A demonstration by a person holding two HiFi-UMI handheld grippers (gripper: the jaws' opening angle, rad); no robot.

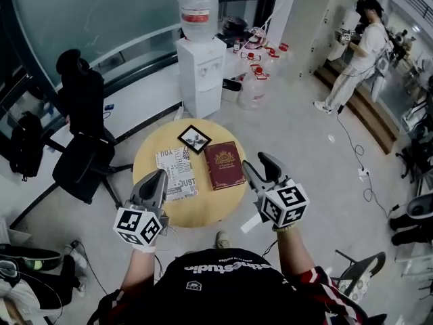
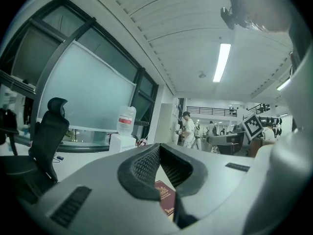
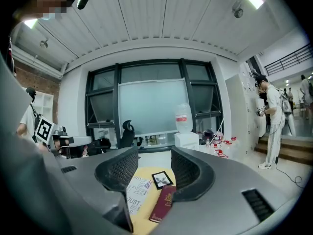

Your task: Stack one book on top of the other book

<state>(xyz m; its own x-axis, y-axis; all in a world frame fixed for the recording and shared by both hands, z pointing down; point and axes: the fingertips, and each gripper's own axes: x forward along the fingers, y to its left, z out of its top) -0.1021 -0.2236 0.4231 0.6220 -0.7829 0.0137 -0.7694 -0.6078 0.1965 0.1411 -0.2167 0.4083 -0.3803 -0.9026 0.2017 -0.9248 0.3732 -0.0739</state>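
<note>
On the round wooden table (image 1: pixel 203 212) a dark red book (image 1: pixel 224 164) lies flat, with a white patterned book (image 1: pixel 176 173) flat to its left; the two are side by side. My left gripper (image 1: pixel 161 175) hovers over the near left of the table, above the white book's near edge, its jaws shut and empty. My right gripper (image 1: pixel 254 160) is open with nothing between its pads, just right of the red book. In the right gripper view both the red book (image 3: pixel 164 203) and the white book (image 3: pixel 136 192) show through the gap between the jaws.
A small black-framed picture (image 1: pixel 195 139) lies on the table behind the books. A water dispenser (image 1: pixel 201 73) and water bottles (image 1: pixel 254 90) stand beyond the table. A black office chair (image 1: pixel 84 134) is at the left. A person (image 1: pixel 358 53) stands far right.
</note>
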